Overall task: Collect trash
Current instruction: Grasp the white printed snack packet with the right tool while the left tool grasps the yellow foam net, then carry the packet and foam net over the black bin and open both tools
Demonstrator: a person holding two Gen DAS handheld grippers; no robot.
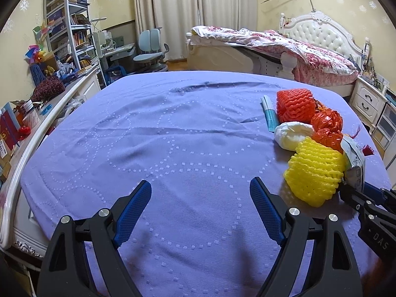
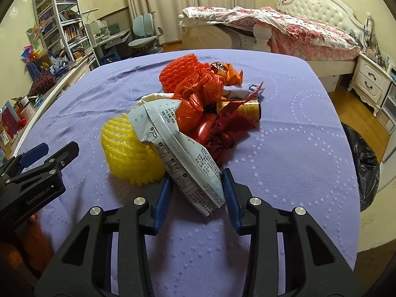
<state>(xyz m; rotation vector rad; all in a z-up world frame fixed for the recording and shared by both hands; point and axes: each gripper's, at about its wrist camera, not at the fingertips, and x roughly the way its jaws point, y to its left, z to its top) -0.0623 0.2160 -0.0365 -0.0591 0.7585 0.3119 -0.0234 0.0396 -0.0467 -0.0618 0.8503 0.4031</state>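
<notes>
A pile of trash lies on the purple bed cover [image 2: 284, 148]: a yellow foam net [image 2: 128, 153], an orange foam net [image 2: 178, 71], orange plastic bags [image 2: 198, 91], a dark red mesh [image 2: 230, 128], a yellow can [image 2: 247, 109] and a white-blue printed pouch [image 2: 178, 148]. My right gripper [image 2: 198, 190] is shut on the pouch's near end. My left gripper [image 1: 200, 198] is open and empty over bare cover, left of the pile; the yellow net [image 1: 314, 170] and orange net [image 1: 294, 104] show at its right.
A black trash bag [image 2: 363, 163] hangs off the bed's right side. A white bed with pink bedding [image 1: 284, 47] stands behind. A cluttered ledge [image 1: 32, 123] and bookshelf [image 1: 69, 24] line the left. A blue tube [image 1: 269, 113] lies beside the pile.
</notes>
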